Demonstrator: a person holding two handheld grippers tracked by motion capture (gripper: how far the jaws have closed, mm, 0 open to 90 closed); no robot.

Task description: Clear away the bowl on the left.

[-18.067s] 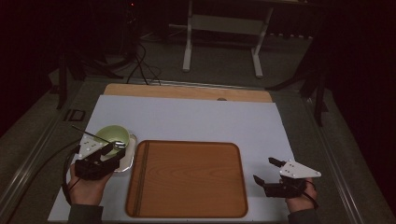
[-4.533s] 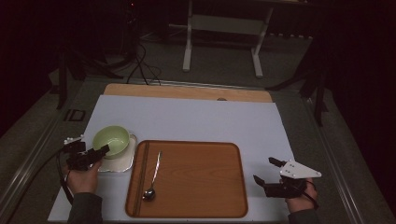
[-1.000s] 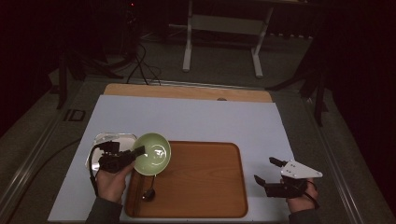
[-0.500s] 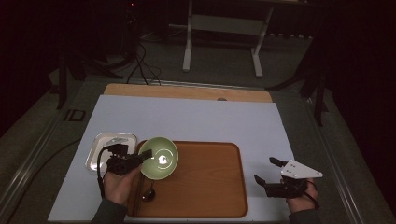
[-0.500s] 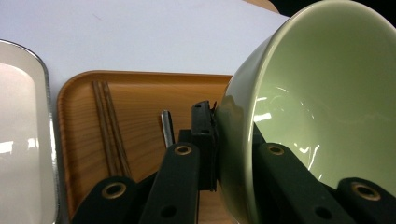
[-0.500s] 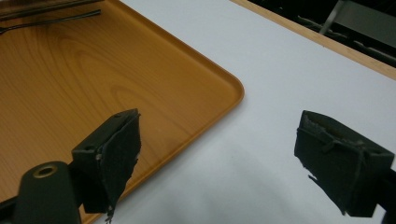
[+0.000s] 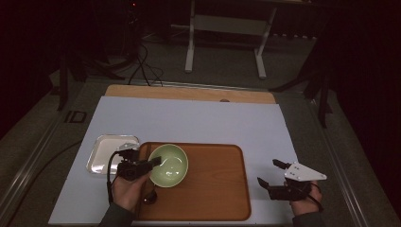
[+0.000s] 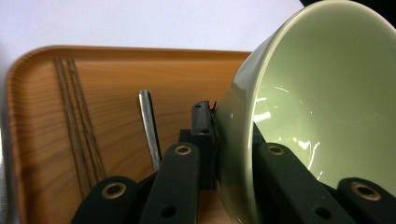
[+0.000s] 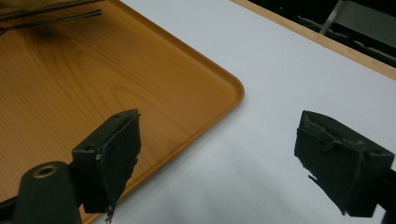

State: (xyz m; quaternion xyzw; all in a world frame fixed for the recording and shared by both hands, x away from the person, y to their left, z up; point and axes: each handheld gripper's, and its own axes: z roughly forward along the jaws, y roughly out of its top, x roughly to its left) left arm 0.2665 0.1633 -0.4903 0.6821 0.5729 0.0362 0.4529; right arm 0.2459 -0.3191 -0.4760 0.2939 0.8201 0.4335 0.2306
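tray (image 7: 222, 198) right half bare, free passage | left part blocked: green bowl (image 7: 169, 165), spoon (image 7: 150, 196), chopsticks (image 8: 77, 126) | steel dish (image 7: 101, 158) just beside tray's left edge | white mat (image 7: 189, 120) beyond open

One green bowl (image 7: 168, 165) is there, and one wooden tray (image 7: 213, 189) under it. One small metal dish (image 7: 106, 152) sits just left of the tray. One spoon (image 7: 150, 197) lies on the tray; the left gripper view shows its single handle (image 8: 149, 128). Beside that handle lie two brown chopsticks (image 8: 77, 126), side by side. There are two grippers: the left gripper (image 7: 142, 166) and the right gripper (image 7: 273, 176), each with two black jaws. Two hands hold them, one apiece. One white sheet (image 7: 198, 123) covers one table (image 7: 189, 92). Behind the table stands one pale frame (image 7: 224, 33) with two legs.
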